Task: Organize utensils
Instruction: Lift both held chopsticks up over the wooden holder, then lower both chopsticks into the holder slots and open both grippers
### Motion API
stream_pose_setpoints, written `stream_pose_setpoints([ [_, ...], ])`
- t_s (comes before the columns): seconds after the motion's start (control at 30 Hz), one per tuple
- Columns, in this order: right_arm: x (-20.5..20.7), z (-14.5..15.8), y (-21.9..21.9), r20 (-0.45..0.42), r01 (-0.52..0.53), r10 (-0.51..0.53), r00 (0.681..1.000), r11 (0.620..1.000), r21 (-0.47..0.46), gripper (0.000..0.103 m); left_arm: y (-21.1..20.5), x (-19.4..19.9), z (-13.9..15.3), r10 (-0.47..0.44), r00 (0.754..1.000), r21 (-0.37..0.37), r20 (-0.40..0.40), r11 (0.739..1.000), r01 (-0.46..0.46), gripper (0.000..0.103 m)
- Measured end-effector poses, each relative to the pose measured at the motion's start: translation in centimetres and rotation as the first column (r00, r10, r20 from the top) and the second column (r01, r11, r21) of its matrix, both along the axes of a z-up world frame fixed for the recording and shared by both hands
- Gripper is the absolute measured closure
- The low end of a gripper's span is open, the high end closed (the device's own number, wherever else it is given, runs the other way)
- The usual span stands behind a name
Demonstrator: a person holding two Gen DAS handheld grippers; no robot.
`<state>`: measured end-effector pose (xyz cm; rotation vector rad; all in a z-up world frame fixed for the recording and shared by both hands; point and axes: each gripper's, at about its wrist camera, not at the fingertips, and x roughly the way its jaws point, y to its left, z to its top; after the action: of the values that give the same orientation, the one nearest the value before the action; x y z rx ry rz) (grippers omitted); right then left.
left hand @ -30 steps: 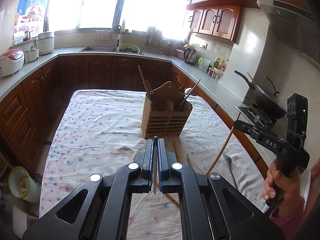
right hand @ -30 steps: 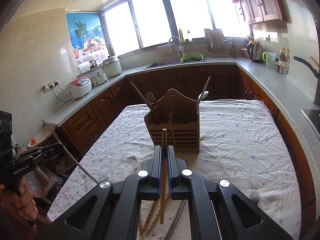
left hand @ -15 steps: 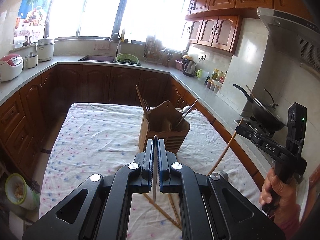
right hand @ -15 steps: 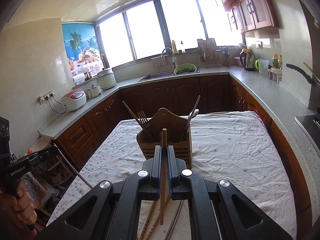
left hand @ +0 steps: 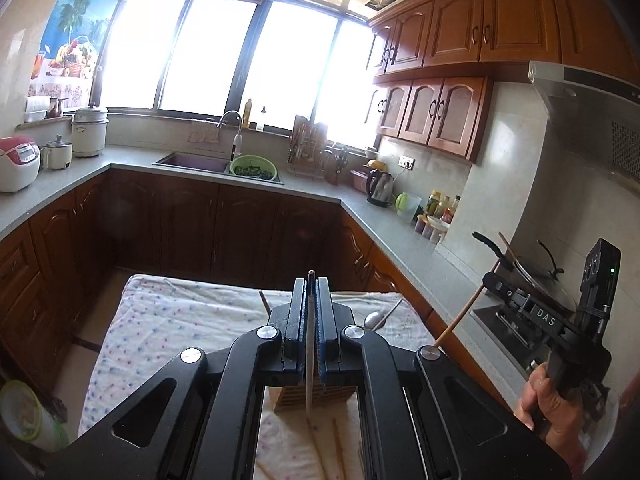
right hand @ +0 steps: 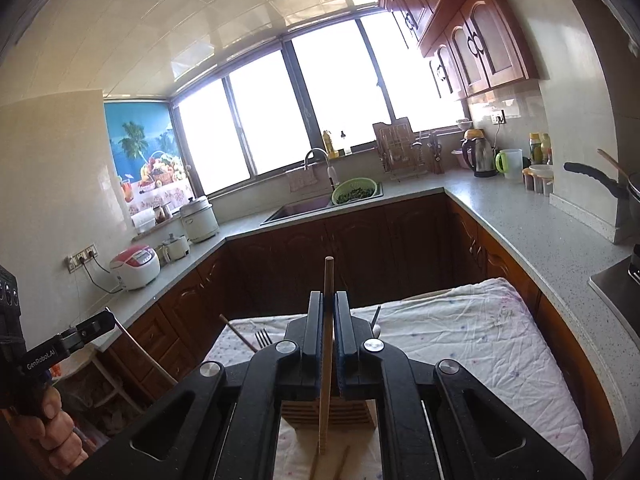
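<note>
Two utensils are in hand at once. Our left gripper (left hand: 311,300) is clenched on a thin pale chopstick (left hand: 309,364) that stands nearly upright between its blue pads, and our right gripper (right hand: 329,312) is clamped on a thicker wooden chopstick (right hand: 326,360), also upright, its top poking above the fingers.

Both grippers are raised above the slatted wooden utensil holder (right hand: 328,414), of which we see only the lower front between the gripper arms in each wrist view. It stands on the table (right hand: 480,344), which is covered with a white speckled cloth. From the holder rise a metal fork (right hand: 262,336) and a leaning wooden stick (right hand: 238,333) on one side, and a metal spoon (left hand: 372,320) on the other.

More loose wooden chopsticks (left hand: 340,452) lie on the cloth in front of the holder, so we judge the sorting only partly done.

We take the step in hand to be the carry: both sticks lifted, neither yet dropped in. Next we need to bring each lower tip over an open compartment, keep the stick vertical, lower it inside, then let the fingers part. Which compartment lies under each tip we cannot tell, since the grippers hide the holder's top.
</note>
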<state>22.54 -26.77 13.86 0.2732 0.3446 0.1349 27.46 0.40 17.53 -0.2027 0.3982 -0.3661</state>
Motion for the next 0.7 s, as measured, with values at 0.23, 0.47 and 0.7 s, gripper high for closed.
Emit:
stream_pose_setpoints([
  [0.23, 4.0, 1.2, -1.2, 0.053, 0.060, -0.063, 0.997, 0.997, 0.042, 0.098, -0.2, 5.9, -0.7, 0.075, 0.997, -0.054, -0.031, 0.996, -0.076, 0.100],
  [0.47, 7.7, -3.6, -1.4, -0.014, 0.071, -0.070, 0.997, 0.996, 0.061, 0.098, -1.1, 9.8, -6.0, 0.111, 0.985, -0.082, -0.131, 0.989, -0.122, 0.100],
  [0.7, 9.7, -8.4, -1.3, -0.095, 0.063, -0.055, 0.994, 0.995, 0.080, 0.098, -1.9, 11.4, -10.9, 0.122, 0.973, -0.090, -0.198, 0.986, -0.142, 0.100],
])
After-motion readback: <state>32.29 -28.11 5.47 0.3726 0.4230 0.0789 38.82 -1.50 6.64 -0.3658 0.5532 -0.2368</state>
